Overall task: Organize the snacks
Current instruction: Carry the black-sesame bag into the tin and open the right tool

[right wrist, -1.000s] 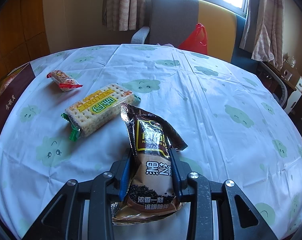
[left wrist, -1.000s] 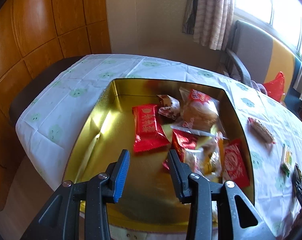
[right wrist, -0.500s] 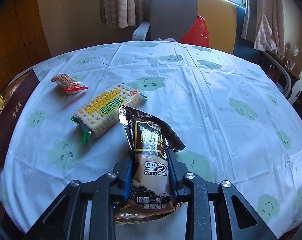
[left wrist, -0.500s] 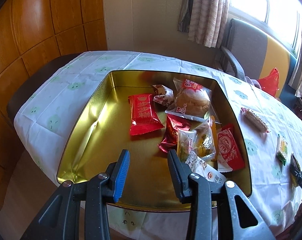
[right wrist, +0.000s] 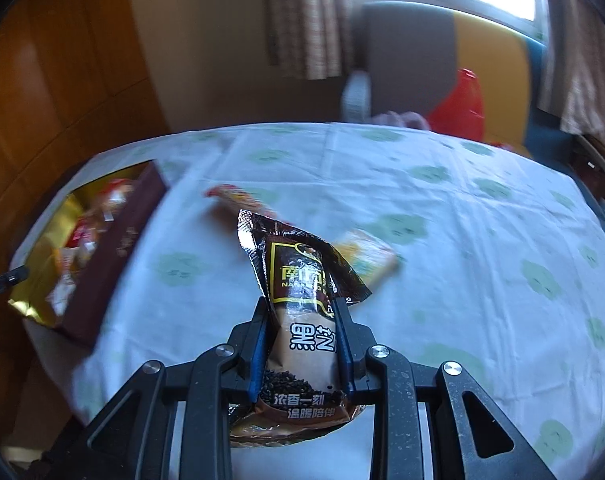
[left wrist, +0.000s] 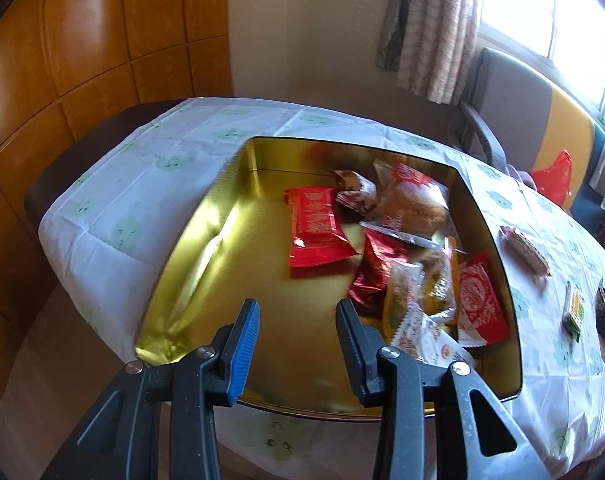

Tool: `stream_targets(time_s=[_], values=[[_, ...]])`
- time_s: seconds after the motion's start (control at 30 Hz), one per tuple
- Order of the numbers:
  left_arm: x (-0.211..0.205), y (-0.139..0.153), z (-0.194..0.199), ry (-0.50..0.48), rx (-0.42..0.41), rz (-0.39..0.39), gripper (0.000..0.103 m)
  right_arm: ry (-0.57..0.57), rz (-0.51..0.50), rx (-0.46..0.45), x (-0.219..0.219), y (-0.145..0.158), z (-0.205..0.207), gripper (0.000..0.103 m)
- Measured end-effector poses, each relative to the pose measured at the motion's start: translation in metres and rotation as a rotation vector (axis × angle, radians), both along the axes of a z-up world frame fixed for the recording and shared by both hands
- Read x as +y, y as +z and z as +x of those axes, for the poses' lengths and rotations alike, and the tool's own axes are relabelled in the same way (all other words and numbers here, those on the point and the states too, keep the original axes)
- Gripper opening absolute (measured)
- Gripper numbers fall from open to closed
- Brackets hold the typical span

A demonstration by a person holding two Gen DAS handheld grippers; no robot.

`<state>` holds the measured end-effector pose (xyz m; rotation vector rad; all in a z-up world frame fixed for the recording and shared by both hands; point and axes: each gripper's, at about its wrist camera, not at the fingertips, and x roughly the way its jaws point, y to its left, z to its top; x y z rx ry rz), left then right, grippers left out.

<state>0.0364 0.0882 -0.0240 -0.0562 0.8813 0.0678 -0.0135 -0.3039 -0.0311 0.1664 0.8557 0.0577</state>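
The right tool (right wrist: 302,344) is clamped on a brown sesame sachet (right wrist: 304,312), its jaws having just closed further onto the packet, which now hangs clear of the worktop (right wrist: 482,248) at centre frame. The step in hand looks like carrying this packet to the gold tin (left wrist: 190,264), visible at the left edge of the right wrist view with its dark outer wall facing the camera. The left tool (left wrist: 298,344) hovers over the tin's near rim, partly open and holding nothing. Snacks crowd the tin's right half; a red packet (left wrist: 316,226) lies mid-tin. A cracker pack (right wrist: 368,258) and a small red-ended snack (right wrist: 238,196) remain on the cloth. Next, the sachet needs swinging left over the tin's wall and releasing above the bare floor.
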Motion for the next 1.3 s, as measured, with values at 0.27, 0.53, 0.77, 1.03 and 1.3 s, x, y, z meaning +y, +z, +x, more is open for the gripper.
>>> stream_targets(time_s=[0.27,0.53,0.77,1.03,1.3], values=[[0.032,0.005,0.000,0.100,-0.020,-0.001,0.040,0.346,0.104,-0.016,0.113,0.025,0.036,0.029],[0.052,0.007,-0.003,0.151,-0.045,-0.009,0.040,0.620,0.187,0.023,0.235,0.026,0.073,0.030],[0.057,0.000,-0.002,0.154,-0.019,-0.025,0.040,0.685,0.076,0.113,0.292,-0.018,0.087,0.039],[0.052,0.003,-0.004,0.149,-0.032,-0.019,0.040,0.660,0.092,0.094,0.277,-0.017,0.079,0.038],[0.046,0.005,-0.005,0.130,-0.036,-0.018,0.040,0.658,0.079,0.069,0.264,-0.012,0.070,0.027]])
